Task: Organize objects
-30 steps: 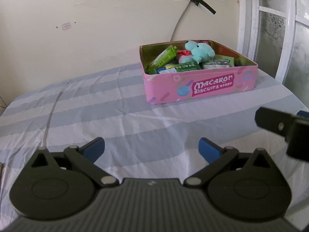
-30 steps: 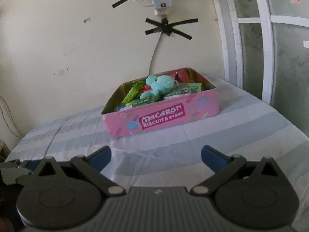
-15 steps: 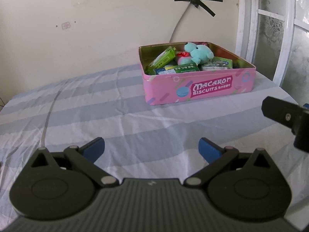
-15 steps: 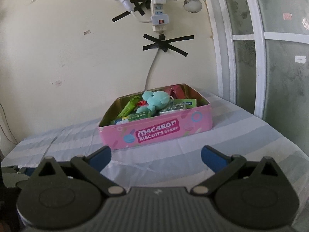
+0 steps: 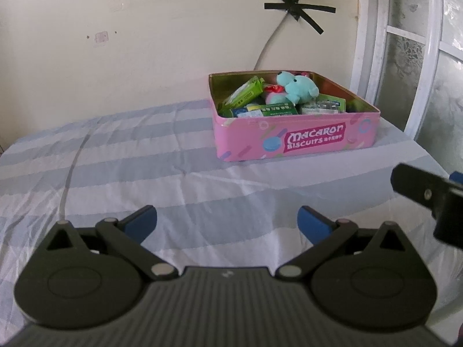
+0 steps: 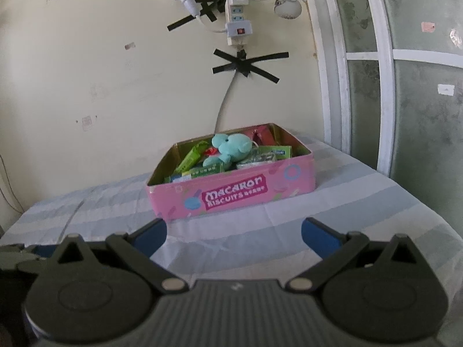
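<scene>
Desk (image 5: pixel 144 156), striped cloth: I see one pink tin (image 6: pixel 231 193) near the wall. Inside it: teal plush toy (image 6: pixel 231 149), green packets (image 5: pixel 243 95). My left hand-held gripper (image 5: pixel 227 221) and right hand-held gripper (image 6: pixel 233 232): both spread apart, empty.

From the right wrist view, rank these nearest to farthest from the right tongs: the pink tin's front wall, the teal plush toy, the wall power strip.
1. Pink tin's front wall, straight ahead of the right tongs on the striped cloth.
2. Teal plush toy, inside the tin, behind that wall.
3. Power strip, high on the wall behind.
</scene>
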Motion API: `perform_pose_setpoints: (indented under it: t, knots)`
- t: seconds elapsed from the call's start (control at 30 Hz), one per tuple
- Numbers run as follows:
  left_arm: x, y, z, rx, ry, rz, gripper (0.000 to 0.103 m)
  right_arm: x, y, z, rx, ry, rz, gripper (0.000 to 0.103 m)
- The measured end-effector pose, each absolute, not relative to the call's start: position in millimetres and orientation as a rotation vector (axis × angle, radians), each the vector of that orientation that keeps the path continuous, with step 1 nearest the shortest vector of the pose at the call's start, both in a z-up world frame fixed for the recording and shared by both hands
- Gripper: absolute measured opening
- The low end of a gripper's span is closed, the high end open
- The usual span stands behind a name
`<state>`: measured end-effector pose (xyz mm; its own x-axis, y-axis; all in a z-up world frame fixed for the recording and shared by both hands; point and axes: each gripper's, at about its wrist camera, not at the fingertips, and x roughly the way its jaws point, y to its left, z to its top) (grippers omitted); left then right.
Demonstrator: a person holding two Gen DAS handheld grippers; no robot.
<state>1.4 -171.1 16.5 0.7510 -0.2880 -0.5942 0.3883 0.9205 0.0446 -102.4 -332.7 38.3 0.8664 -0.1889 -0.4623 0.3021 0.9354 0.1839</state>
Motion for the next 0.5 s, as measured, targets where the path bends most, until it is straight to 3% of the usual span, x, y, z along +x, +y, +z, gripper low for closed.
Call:
perform_pose_setpoints:
  t: [0.5]
  knots:
    - [-0.2,-176.8,11.9,0.195,0.631,-0.383,0.103,-110.5,-336.3,32.5,0.287,0.445,-0.256,0.103]
